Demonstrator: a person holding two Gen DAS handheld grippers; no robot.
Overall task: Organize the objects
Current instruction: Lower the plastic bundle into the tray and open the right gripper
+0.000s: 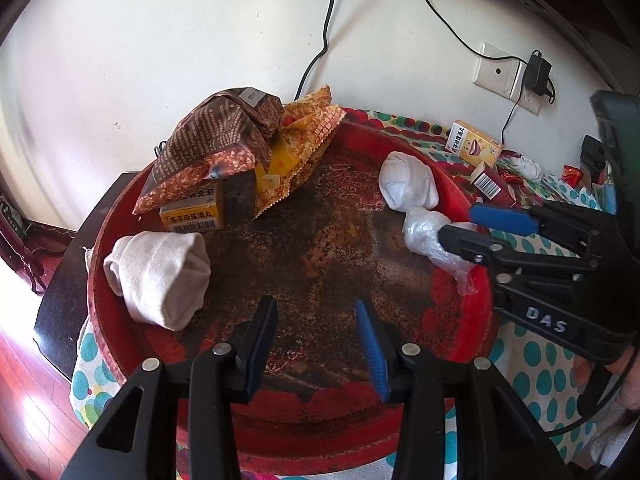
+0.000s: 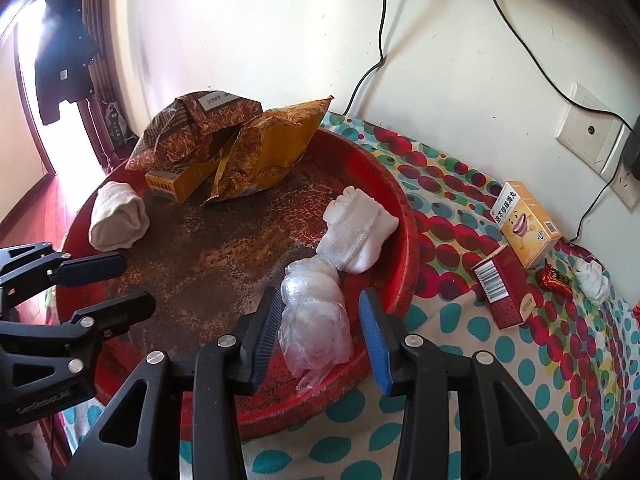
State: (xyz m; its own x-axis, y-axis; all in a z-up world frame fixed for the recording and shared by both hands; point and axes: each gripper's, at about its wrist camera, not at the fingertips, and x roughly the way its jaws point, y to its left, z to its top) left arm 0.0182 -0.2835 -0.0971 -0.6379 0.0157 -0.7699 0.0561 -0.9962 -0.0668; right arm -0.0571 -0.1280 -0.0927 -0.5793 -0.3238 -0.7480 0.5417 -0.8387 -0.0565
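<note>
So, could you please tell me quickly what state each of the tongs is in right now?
Left tongs: open, holding nothing.
Right tongs: open, astride the clear plastic bundle, pads not pressing it.

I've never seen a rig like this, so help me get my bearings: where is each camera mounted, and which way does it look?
Left wrist view: sits on the left gripper, looking down over the round red worn tray; its open fingers, the right gripper and a hand show.
Right wrist view: sits on the right gripper, whose fingers flank a clear crumpled plastic bag at the tray's rim; the left gripper shows.
Shared: tray, bag, both rolled socks, snack packets.
</note>
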